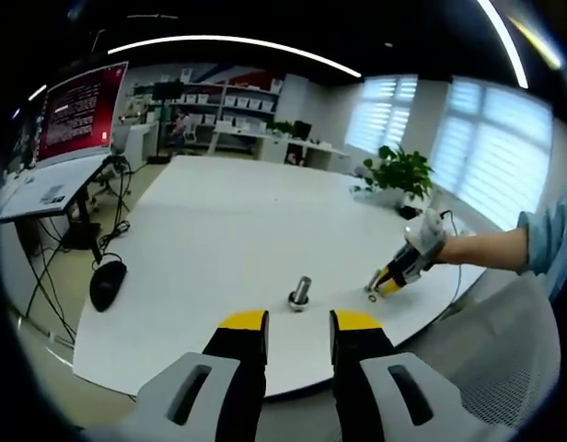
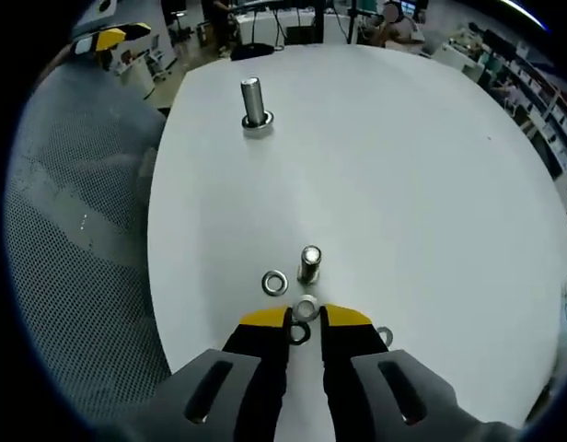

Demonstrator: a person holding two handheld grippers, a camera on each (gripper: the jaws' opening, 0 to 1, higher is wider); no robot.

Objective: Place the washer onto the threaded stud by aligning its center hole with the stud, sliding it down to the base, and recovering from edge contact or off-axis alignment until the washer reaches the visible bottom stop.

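washer (image 2: pixel 300 333) lies flat on the table (image 2: pixel 403 166) between the tips of the right gripper (image 2: pixel 305 320), whose jaws sit narrowly apart around it; whether they pinch it, i cannot tell. stud (image 2: pixel 254 103) stands upright well ahead and slightly left, axis vertical. right gripper is nearer the washer; left gripper (image 1: pixel 298 324) hangs open, empty, facing the stud. counted: about four washers, one short bolt (image 2: pixel 309 264), one stud.

Cameras: both views look across one white table (image 1: pixel 219 239), from different sides.
Left gripper view: near table edge, farther back, facing the room. Right gripper view: close, angled down. Shared: upright stud (image 1: pixel 301 293) (image 2: pixel 254 103), probably the same one.
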